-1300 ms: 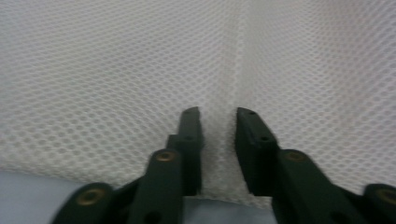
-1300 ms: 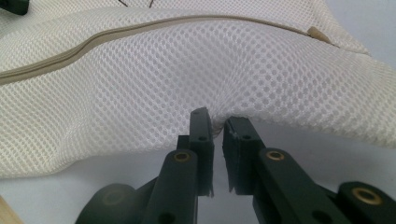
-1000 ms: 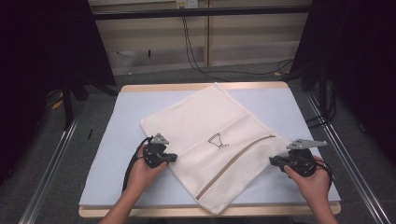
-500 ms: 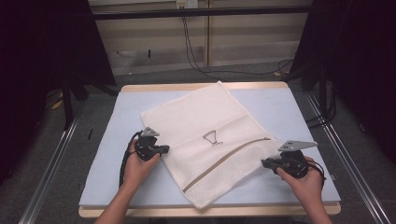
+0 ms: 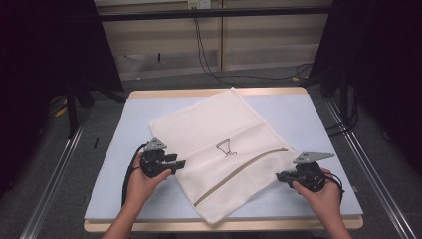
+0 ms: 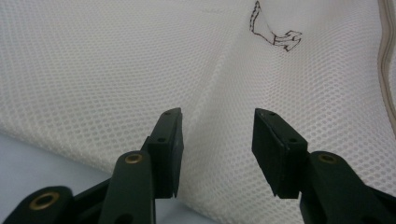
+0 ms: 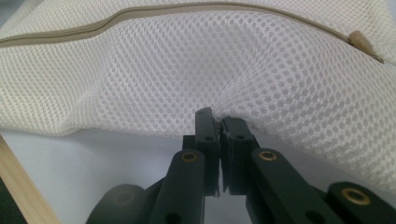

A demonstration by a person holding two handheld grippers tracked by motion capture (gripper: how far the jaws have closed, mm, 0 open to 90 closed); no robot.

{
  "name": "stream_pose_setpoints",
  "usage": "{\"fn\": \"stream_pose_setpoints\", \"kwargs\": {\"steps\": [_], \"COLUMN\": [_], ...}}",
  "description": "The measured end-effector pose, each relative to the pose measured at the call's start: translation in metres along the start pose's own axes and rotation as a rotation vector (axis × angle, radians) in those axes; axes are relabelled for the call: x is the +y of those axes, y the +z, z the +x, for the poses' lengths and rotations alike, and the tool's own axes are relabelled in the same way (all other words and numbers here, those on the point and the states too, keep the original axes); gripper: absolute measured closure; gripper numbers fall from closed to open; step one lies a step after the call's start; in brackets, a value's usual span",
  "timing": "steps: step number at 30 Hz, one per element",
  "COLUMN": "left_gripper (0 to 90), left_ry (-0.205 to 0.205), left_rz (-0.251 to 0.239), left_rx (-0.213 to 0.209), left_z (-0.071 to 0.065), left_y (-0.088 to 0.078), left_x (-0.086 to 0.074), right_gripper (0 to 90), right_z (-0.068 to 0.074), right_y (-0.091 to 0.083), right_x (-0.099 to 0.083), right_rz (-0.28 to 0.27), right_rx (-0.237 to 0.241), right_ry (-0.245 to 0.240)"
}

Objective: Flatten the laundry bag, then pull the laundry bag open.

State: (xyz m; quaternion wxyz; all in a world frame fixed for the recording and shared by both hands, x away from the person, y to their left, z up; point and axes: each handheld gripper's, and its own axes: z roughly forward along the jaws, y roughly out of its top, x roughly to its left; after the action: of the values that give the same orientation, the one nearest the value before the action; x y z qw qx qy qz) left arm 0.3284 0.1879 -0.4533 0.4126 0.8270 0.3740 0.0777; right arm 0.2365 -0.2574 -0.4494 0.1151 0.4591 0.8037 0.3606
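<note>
Over on the left, the left gripper (image 5: 176, 164) sits at the near-left edge of the mesh bag (image 5: 219, 129), jaws wide apart and holding nothing. In the left gripper view the fingers (image 6: 169, 140) stand open over the netting, with the bag's edge running just under them and a soft crease passing up between the two tips. Ahead of the fingertips and a little to the right lies a small black drawing (image 6: 273, 35) on the fabric.

The bag itself lies flat and skewed across the pale blue table (image 5: 114, 149), a tan zipper (image 5: 249, 167) crossing it nearer the right gripper.

On the right, the right gripper (image 5: 282, 176) has its fingers (image 7: 205, 135) pressed together on a pinch of mesh at the bag's near-right edge. The netting puckers and lifts into a small tent right at the fingertips, with the zipper running across beyond them and its pull (image 7: 360, 41) off to the far right.

This looks like light, floppy, open-weave stuff: it should drape and bunch rather than hold shape, and a thin pinch could slip. An edge or the seam beside the zipper is likely the firmest place to take hold, one gripper on each side.
</note>
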Motion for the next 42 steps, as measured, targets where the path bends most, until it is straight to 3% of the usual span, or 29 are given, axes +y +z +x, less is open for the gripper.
{"fn": "stream_pose_setpoints", "kwargs": {"steps": [7,9,10,15,17,18,20,23,25,29,31,32,35,37,38,42], "left_gripper": [43.8,43.1,40.5,40.3,41.2,41.9,49.9,59.4,71.2,84.7,86.8,87.4,87.7,87.8,87.8,87.8], "left_ry": [-0.048,-0.072,-0.107,-0.139,-0.158,-0.137,-0.112,-0.112,-0.134,-0.132,-0.154,-0.156,-0.171,-0.203,-0.240,-0.251], "left_rz": [-0.007,0.009,0.024,0.059,0.090,0.107,0.108,0.107,0.116,0.122,0.133,0.126,0.108,0.087,0.082,0.096], "left_rx": [0.053,0.062,0.067,0.065,0.045,0.041,0.066,0.088,0.069,0.059,0.051,0.081,0.108,0.120,0.121,0.137], "left_z": [0.005,0.008,0.009,0.008,0.006,0.005,0.001,-0.002,-0.003,-0.003,0.002,0.007,0.018,0.030,0.040,0.052], "left_y": [-0.009,-0.011,-0.012,-0.009,-0.005,-0.002,-0.001,-0.001,0.001,0.002,0.002,0.001,-0.002,-0.004,-0.004,-0.003], "left_x": [-0.006,-0.010,-0.013,-0.021,-0.025,-0.027,-0.027,-0.028,-0.026,-0.022,-0.021,-0.018,-0.015,-0.014,-0.015,-0.014], "right_gripper": [86.7,86.7,86.7,86.7,86.7,86.7,86.7,86.6,86.6,86.6,86.7,86.6,86.2,84.2,82.5,78.4], "right_z": [0.008,0.010,0.012,0.016,0.018,0.019,0.019,0.019,0.019,0.019,0.018,0.018,0.020,0.022,0.022,0.019], "right_y": [0.012,0.014,0.017,0.022,0.024,0.024,0.026,0.026,0.026,0.026,0.027,0.027,0.026,0.026,0.025,0.021], "right_x": [0.003,0.004,0.006,0.010,0.011,0.012,0.013,0.013,0.013,0.014,0.014,0.014,0.014,0.013,0.011,0.006], "right_rz": [0.027,0.032,0.036,0.031,0.043,0.044,0.048,0.042,0.038,0.036,0.036,0.036,0.045,0.037,0.042,0.041], "right_rx": [0.032,0.034,0.047,0.070,0.064,0.065,0.069,0.075,0.076,0.077,0.077,0.080,0.078,0.096,0.094,0.085], "right_ry": [-0.028,-0.034,-0.043,-0.063,-0.075,-0.071,-0.073,-0.069,-0.067,-0.065,-0.069,-0.075,-0.075,-0.090,-0.094,-0.088]}}
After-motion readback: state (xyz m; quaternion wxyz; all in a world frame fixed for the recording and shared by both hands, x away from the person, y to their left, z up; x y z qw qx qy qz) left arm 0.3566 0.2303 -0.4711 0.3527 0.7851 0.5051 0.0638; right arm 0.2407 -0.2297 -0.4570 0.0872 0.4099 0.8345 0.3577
